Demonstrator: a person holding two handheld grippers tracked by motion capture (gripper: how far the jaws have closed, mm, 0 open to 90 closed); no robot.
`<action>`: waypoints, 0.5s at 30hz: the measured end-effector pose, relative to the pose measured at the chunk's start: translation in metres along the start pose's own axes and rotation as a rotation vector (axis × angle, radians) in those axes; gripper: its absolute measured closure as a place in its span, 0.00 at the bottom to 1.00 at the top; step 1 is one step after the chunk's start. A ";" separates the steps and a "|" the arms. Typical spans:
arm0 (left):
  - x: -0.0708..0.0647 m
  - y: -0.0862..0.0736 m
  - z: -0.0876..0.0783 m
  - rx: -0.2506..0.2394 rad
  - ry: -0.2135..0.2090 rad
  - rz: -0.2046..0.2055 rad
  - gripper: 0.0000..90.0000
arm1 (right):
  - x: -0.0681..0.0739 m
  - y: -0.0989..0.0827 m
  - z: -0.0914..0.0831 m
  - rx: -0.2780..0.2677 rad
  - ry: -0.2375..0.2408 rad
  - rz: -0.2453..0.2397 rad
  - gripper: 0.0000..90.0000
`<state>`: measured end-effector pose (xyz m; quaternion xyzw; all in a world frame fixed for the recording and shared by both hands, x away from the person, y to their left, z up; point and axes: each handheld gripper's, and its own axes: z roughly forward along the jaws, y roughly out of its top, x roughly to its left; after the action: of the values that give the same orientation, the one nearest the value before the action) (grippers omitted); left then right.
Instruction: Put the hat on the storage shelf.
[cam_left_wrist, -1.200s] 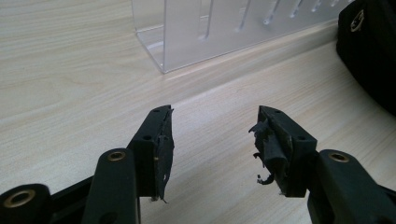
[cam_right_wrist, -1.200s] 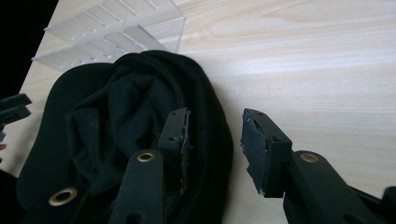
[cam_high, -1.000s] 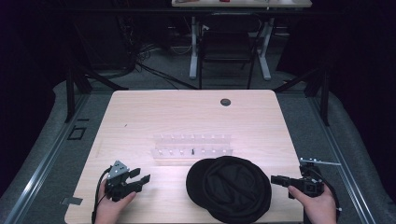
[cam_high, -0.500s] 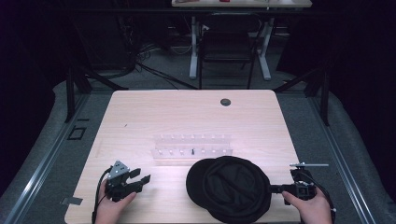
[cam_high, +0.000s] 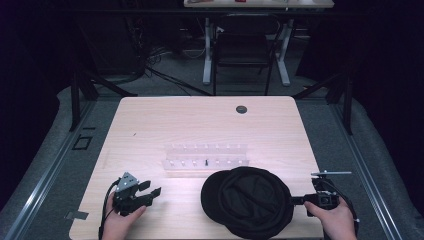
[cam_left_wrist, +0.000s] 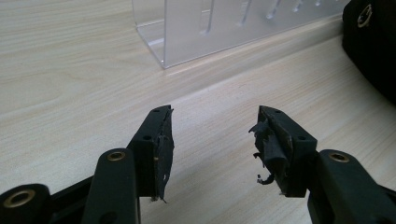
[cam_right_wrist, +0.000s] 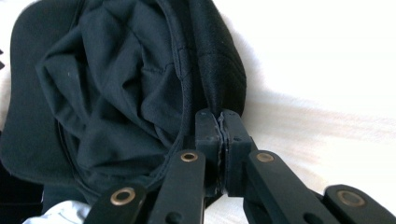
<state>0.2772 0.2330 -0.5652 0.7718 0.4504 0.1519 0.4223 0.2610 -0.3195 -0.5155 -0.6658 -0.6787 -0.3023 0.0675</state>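
Jaws first: the right gripper (cam_high: 299, 200), held at the near right edge of the table (cam_high: 150, 125), has just been closing and now pinches the rim of the black cap (cam_high: 247, 202), with only a sliver of fabric edge between the pads. In the right gripper view the two black jaws meet tight against the cap's rim (cam_right_wrist: 219, 84), crown fabric bunched up to the left. The cap lies upside down near the front edge, right of centre, its brim pointing left. Over on the near left, the left gripper (cam_high: 151, 189) rests low in the hand (cam_high: 119, 225), jaws spread wide apart, nothing between them but bare wood. Farther back, mid-table, a clear plastic rack (cam_high: 206, 159) stands just behind the cap, close to it. Beyond that, a small dark hole (cam_high: 241, 109) sits near the far edge.
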 end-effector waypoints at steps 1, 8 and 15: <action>0.000 0.000 0.000 0.000 0.000 0.001 0.52 | 0.000 0.001 0.000 -0.009 -0.005 0.001 0.97; 0.000 0.000 0.000 0.001 0.000 0.001 0.52 | 0.000 0.017 -0.008 0.001 -0.067 -0.024 0.97; 0.000 0.000 0.002 0.007 0.001 0.002 0.52 | 0.004 0.032 -0.005 0.068 -0.102 -0.050 0.96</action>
<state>0.2779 0.2323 -0.5665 0.7735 0.4507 0.1511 0.4192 0.2893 -0.3207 -0.4997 -0.6607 -0.7075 -0.2463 0.0478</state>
